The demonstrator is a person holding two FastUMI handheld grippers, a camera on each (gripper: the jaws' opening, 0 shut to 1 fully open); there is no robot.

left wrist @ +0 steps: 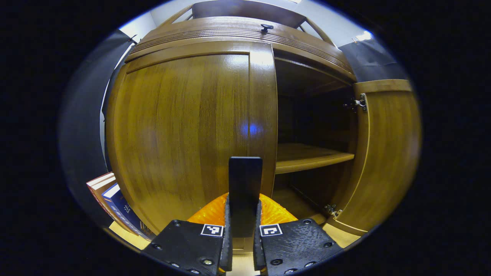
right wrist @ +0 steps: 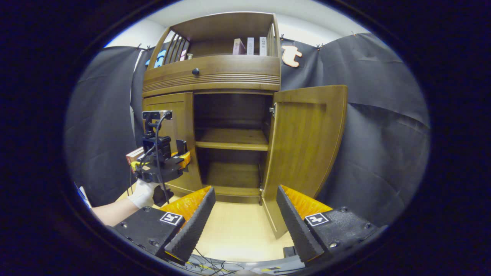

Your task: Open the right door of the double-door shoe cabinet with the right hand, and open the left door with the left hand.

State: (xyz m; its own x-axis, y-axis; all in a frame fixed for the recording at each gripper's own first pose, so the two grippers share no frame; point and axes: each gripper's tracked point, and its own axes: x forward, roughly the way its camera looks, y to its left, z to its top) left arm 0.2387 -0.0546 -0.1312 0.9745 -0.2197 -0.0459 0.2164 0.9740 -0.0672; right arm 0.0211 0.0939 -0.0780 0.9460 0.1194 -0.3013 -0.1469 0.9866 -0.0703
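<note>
- Two grippers worked the double-door shoe cabinet (right wrist: 215,115): the left gripper (left wrist: 243,245) had its fingers pinched on the dark upright handle (left wrist: 245,184) of the left door (left wrist: 184,130), while the right gripper (right wrist: 241,218) hung back from the cabinet with its fingers spread wide and nothing between them.
- Seen from the right gripper view, a gloved hand (right wrist: 142,193) carried the left gripper (right wrist: 183,156) against the left door (right wrist: 174,130), which sat closed or nearly so.
- Just past the spread fingers, the right door (right wrist: 303,153) stood swung well out on its metal hinges (left wrist: 358,102), so that half of the task looked done.
- Judging by the glossy, solid wood, the left door would swing stiffly as one rigid, fairly heavy panel; its lacquer looked slick, so the handle at the inner edge, far from the hinges, seemed the sound place to hold.
- Pale wood flooring (right wrist: 238,230) ran up to the cabinet base, with cables (right wrist: 209,262) lying at the near edge.
- Inside, a bare shelf (right wrist: 232,140) crossed the dark opening.
- Books (left wrist: 115,203) leaned beside the cabinet's left flank, more books (right wrist: 249,46) stood in the top hutch above a drawer knob (right wrist: 195,71), and black cloth (right wrist: 383,134) hung as the wall behind.
</note>
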